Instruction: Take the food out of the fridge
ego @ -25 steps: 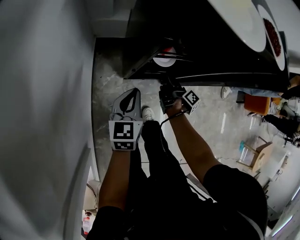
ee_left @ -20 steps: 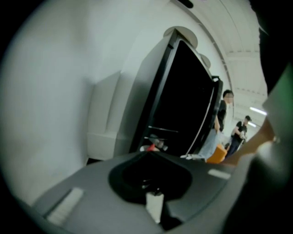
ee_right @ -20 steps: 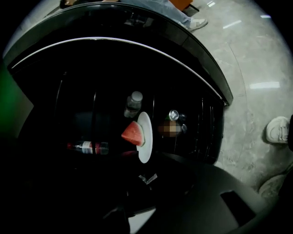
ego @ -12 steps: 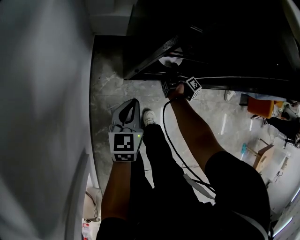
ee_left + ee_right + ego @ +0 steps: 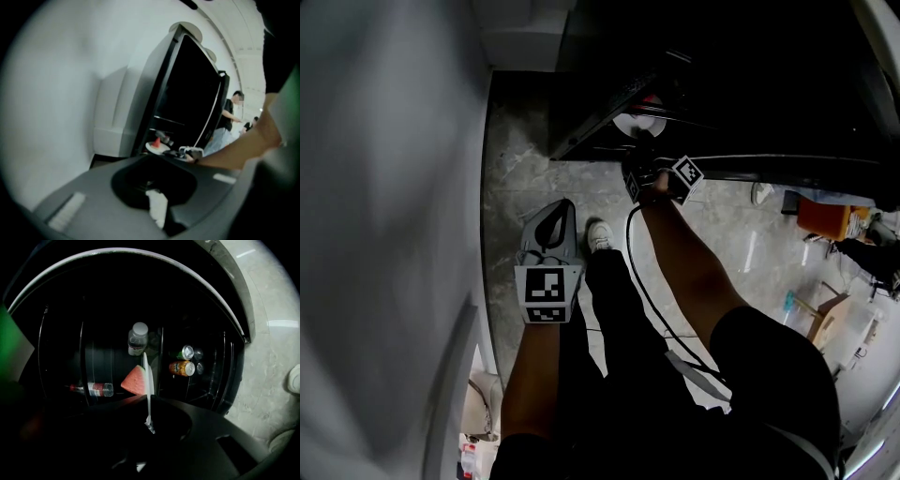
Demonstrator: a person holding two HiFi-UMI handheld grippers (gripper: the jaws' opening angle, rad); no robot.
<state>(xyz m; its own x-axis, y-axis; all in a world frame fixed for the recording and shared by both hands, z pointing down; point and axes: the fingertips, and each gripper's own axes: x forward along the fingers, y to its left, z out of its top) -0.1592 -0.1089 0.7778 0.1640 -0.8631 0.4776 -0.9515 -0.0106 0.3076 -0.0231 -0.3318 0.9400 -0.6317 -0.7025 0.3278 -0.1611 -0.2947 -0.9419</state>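
Grey stone floor [image 5: 520, 159] runs up to the open fridge [image 5: 722, 84]. Inside it the right gripper [image 5: 149, 404] has just been closing its fingers and now pinches the near rim of a white plate [image 5: 147, 373] (seen edge-on, carrying a watermelon slice [image 5: 135, 382]). The left gripper [image 5: 556, 220] hangs outside the fridge, fingers pressed together on nothing.

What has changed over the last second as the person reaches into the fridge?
The right hand-held gripper went forward into the fridge; its jaws have just closed on the rim of the plate carrying the watermelon slice. The left hand-held gripper sank slightly. Plate still in the fridge; left hand-held gripper still empty.
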